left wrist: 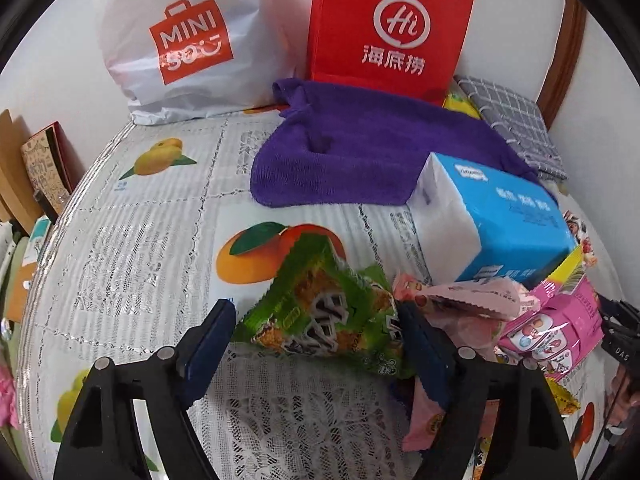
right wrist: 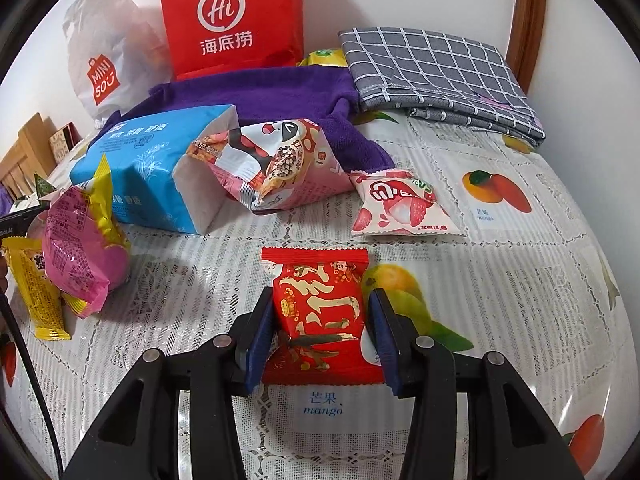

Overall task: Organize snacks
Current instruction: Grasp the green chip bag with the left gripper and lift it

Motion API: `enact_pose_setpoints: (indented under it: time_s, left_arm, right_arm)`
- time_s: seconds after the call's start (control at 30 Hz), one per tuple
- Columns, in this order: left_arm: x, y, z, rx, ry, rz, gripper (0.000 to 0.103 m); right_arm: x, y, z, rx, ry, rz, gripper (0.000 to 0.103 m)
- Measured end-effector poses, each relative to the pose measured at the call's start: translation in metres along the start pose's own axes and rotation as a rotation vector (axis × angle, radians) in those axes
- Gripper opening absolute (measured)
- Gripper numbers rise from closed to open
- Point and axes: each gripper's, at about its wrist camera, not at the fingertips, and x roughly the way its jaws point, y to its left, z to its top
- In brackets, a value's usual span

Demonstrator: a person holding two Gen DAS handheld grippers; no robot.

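My right gripper [right wrist: 320, 336] is clamped on a red foil snack packet [right wrist: 320, 312], crinkled, with serrated end seals and gold brush lettering; it lies on the tablecloth [right wrist: 520, 280], a glossy lace-patterned plastic sheet printed with fruit and the word "mango"; beyond it I see a small pink-and-white strawberry sachet [right wrist: 400, 208], flat and pillow-shaped, and a larger pink bag [right wrist: 280, 168] with a cartoon face, slumped against a blue-and-white tissue pack [right wrist: 160, 164], soft and rectangular.

My left gripper [left wrist: 316, 340] has its blue pads spread, and a green packet [left wrist: 320, 312] with zigzag edges and bold white characters sits between them; the right pad looks to touch its edge, the left pad stands apart, so I see no grip; a heap of pink wrappers [left wrist: 520, 312] lies just to its right.

At the back, a purple terry towel [left wrist: 360, 152], fuzzy and rumpled; a folded grey checked cloth [right wrist: 432, 76]; a stiff red paper bag [left wrist: 384, 28] marked "Hi" and 海底捞; a white plastic bag [left wrist: 180, 40] reading "MINISO".
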Motion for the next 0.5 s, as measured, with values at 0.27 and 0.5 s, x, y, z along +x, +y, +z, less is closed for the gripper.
enact_pose_setpoints:
  time_s: [0.27, 0.5]
  left_arm:
    - [-0.021, 0.01, 0.0, -0.056, -0.019, -0.042, 0.051]
    - [-0.05, 0.019, -0.006, -0.082, -0.046, -0.037, 0.048]
  right_arm:
    - [0.0, 0.001, 0.0, -0.003, 0.0, 0.0, 0.046]
    - [-0.007, 0.008, -0.003, -0.02, -0.003, -0.029, 0.042]
